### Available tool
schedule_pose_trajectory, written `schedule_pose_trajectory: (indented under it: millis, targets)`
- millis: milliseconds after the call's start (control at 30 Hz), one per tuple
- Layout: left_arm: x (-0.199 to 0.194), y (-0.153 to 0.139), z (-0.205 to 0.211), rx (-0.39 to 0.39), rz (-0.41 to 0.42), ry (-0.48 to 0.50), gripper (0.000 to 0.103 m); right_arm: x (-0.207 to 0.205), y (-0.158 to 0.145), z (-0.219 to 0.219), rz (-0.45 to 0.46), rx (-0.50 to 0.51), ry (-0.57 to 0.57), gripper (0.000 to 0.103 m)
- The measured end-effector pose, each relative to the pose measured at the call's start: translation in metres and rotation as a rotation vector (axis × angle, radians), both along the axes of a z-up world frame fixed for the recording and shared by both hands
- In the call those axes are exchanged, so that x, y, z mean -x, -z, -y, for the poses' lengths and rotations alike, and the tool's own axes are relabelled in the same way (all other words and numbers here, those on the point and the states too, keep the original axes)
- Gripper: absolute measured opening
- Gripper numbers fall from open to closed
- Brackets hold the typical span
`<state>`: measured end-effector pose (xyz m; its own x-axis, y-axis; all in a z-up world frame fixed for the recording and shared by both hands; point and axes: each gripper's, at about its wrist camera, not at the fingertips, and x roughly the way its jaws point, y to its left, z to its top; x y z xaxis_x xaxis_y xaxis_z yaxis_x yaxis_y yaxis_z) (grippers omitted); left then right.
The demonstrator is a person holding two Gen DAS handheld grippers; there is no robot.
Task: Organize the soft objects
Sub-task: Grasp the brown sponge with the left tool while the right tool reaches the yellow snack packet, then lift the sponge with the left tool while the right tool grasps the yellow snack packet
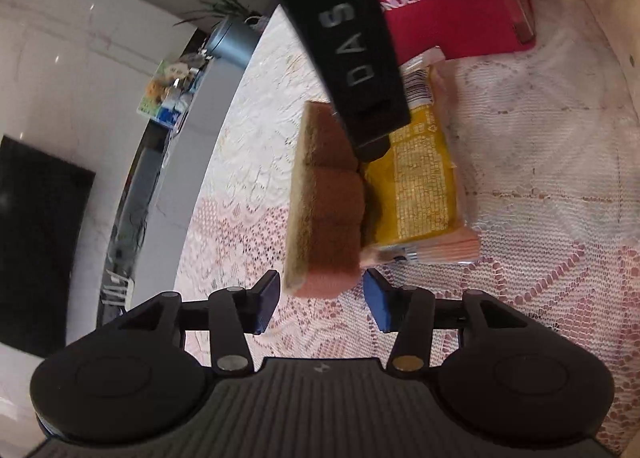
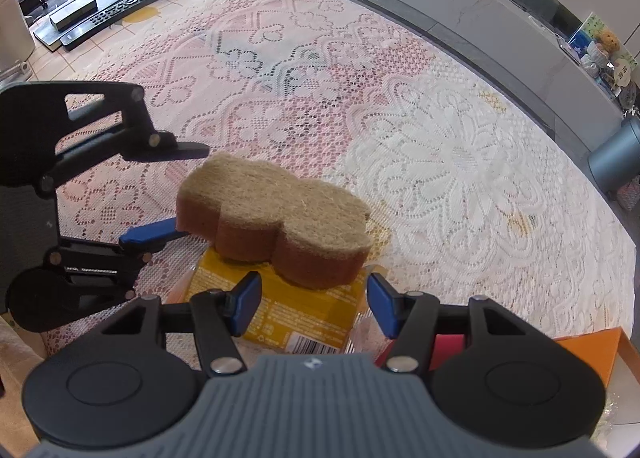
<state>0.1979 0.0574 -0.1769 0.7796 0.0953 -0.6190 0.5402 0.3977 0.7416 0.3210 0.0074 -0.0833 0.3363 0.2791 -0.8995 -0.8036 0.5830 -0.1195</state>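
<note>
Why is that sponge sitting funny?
The sponge lies tilted, half on the yellow packet and half sticking out over the lace cloth, so it looks askew. Both grippers, left and right, are open around it without squeezing. Nothing looks spilled or broken.

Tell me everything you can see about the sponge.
The sponge has a tan scrubbing face and a reddish-brown foam body with wavy, lobed sides. It lies tilted, propped on the yellow packet on the lace tablecloth. The left tongs stand open around its near end, their pads not pressing it.
</note>
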Motion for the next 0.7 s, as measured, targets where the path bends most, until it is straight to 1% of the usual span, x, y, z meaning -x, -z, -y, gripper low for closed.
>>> schedule_pose_trajectory:
  millis: [133,200,233,267,300,367,467,567,700]
  targets:
    - [-0.003,0.012,0.009,-0.067,0.036,0.051,0.06,-0.001,0.003,-0.001,-0.013,-0.005,0.002,0.058]
    - [-0.006,0.014,0.011,-0.073,0.045,0.057,0.059,0.0,0.003,-0.003,-0.013,-0.007,-0.002,0.058]
    - [-0.008,0.015,0.011,-0.071,0.045,0.053,0.053,0.0,0.003,-0.003,-0.013,-0.009,-0.003,0.058]
    - [-0.009,0.015,0.011,-0.071,0.049,0.043,0.04,0.001,0.003,-0.003,-0.013,-0.012,-0.005,0.058]
    - [-0.01,0.015,0.01,-0.07,0.064,0.031,0.036,0.002,0.003,-0.003,-0.014,-0.014,-0.007,0.058]
    - [-0.011,0.011,0.007,-0.036,0.053,0.005,0.036,0.004,0.002,-0.003,-0.013,-0.016,-0.007,0.058]
    - [-0.008,0.003,0.004,0.033,0.042,-0.076,0.035,0.005,0.001,-0.002,-0.013,-0.027,0.004,0.058]
    - [-0.006,-0.005,-0.002,0.087,0.027,-0.195,0.035,0.007,-0.003,0.001,-0.018,-0.053,0.023,0.059]
    - [-0.008,-0.025,-0.013,0.2,0.011,-0.357,0.035,0.015,-0.006,0.003,-0.027,-0.085,0.045,0.062]
